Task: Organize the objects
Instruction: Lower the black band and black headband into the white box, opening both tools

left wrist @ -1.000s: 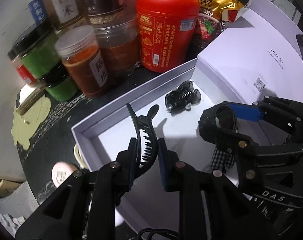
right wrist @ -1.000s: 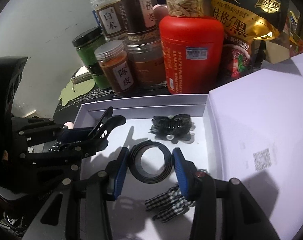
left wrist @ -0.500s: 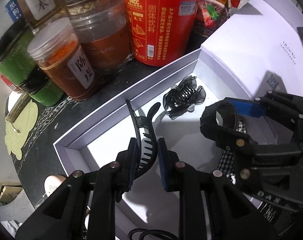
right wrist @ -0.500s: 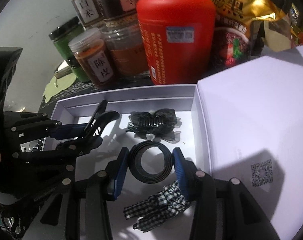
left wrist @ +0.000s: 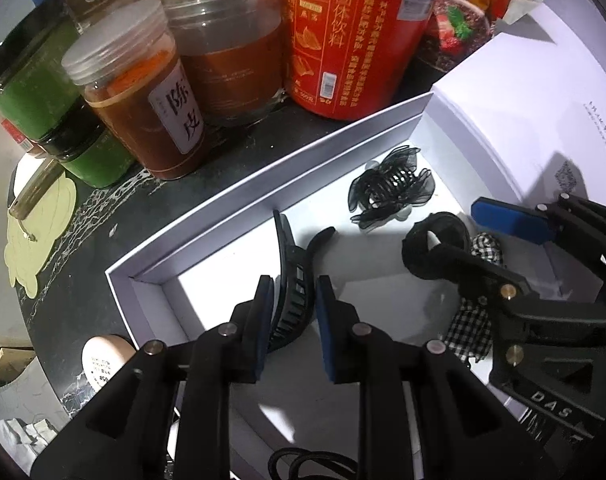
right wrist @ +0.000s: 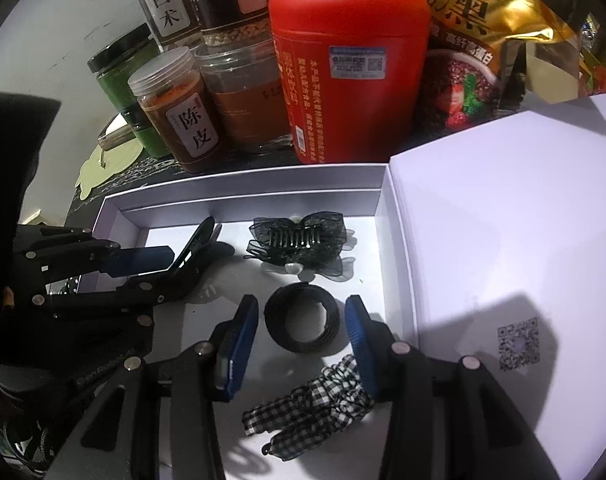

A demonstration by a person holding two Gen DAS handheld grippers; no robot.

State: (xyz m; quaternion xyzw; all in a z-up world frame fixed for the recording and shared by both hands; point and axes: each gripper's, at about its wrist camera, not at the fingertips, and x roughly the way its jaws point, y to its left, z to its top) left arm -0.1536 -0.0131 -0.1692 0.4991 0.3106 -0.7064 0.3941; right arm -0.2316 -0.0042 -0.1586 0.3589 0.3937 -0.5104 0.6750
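Left wrist view first: left gripper [left wrist: 293,312] grips a black banana hair clip [left wrist: 293,280] between its blue pads, jaws narrow, clip tip low over the white box [left wrist: 151,276] floor near its left corner. Versus a second ago, camera sits lower and closer to the box; jars and red canister [left wrist: 355,36] loom larger, grip unchanged. Black mesh bow claw clip [left wrist: 391,190] lies at the box's far side, same spot.

Right wrist view: right gripper [right wrist: 303,332] holds a black ring-shaped hair band [right wrist: 303,324] between its pads, jaws part-open; whether both pads press it, hard to tell. Band hangs just over the box floor, in front of the bow claw clip. Checked scrunchie [right wrist: 315,400] lies under the right finger. Scene has shifted nearer than before; band held the same.
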